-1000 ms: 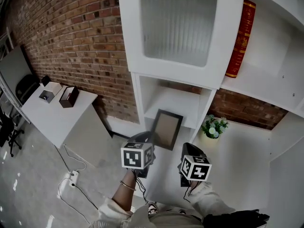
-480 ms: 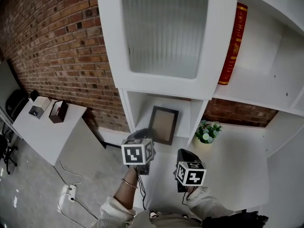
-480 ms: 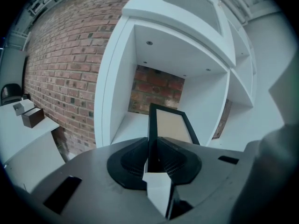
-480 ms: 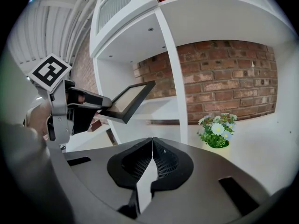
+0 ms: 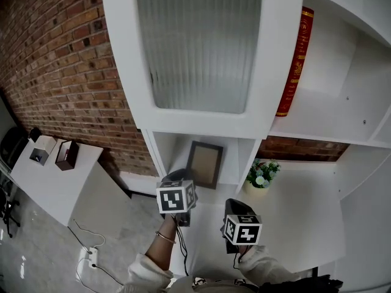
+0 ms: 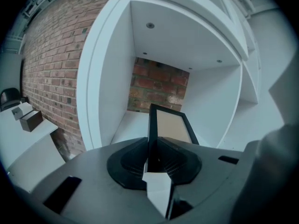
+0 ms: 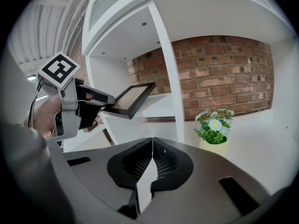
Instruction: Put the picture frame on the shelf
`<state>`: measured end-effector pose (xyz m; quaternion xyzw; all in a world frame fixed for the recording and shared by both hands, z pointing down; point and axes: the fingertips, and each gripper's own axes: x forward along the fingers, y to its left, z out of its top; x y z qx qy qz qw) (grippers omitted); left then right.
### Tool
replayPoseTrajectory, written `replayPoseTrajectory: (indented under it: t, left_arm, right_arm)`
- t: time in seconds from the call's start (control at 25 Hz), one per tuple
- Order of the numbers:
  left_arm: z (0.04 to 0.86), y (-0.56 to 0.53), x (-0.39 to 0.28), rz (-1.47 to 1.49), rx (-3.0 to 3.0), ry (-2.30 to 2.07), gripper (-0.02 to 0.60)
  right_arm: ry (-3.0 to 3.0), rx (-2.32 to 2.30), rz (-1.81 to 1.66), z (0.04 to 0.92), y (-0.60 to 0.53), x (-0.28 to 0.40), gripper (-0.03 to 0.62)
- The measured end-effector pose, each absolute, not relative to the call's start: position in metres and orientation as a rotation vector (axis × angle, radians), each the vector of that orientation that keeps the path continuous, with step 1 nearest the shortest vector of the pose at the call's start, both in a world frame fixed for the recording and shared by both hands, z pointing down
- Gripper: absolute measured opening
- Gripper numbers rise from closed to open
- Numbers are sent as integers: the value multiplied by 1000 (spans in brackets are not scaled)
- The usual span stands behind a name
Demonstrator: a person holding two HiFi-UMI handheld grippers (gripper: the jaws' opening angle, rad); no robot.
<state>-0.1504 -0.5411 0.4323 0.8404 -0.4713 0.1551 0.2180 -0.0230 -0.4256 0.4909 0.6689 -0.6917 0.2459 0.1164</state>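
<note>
The picture frame (image 5: pixel 204 163), black with a tan panel, is tilted in the mouth of the open lower shelf compartment (image 5: pixel 173 148) of the white cabinet. My left gripper (image 5: pixel 183 182) is shut on the frame's lower edge. In the left gripper view the frame (image 6: pixel 172 126) sticks out of the jaws toward the compartment's brick back. My right gripper (image 5: pixel 234 205) hangs lower right, shut with nothing in it. The right gripper view shows its own closed jaws (image 7: pixel 152 146) and, to their left, the left gripper (image 7: pixel 100 98) carrying the frame (image 7: pixel 133 98).
A frosted glass door (image 5: pixel 198 41) hangs above the compartment. A red book (image 5: pixel 293 60) stands on the upper right shelf. A small potted plant (image 5: pixel 261 173) sits on the white counter right of the divider. A white table (image 5: pixel 67 188) with small boxes stands far left by the brick wall.
The left gripper has carried the frame forward, from in front of the compartment up into its opening. The right gripper has stayed low and shut.
</note>
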Motion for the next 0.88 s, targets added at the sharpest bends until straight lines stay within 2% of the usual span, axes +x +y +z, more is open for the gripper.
replayPoseTrajectory:
  t: [0.88]
  left_arm:
    - [436,-571,-138,445,2293,-1368,66]
  right_arm:
    - [-1980,2003,761,499,-425,-7,23]
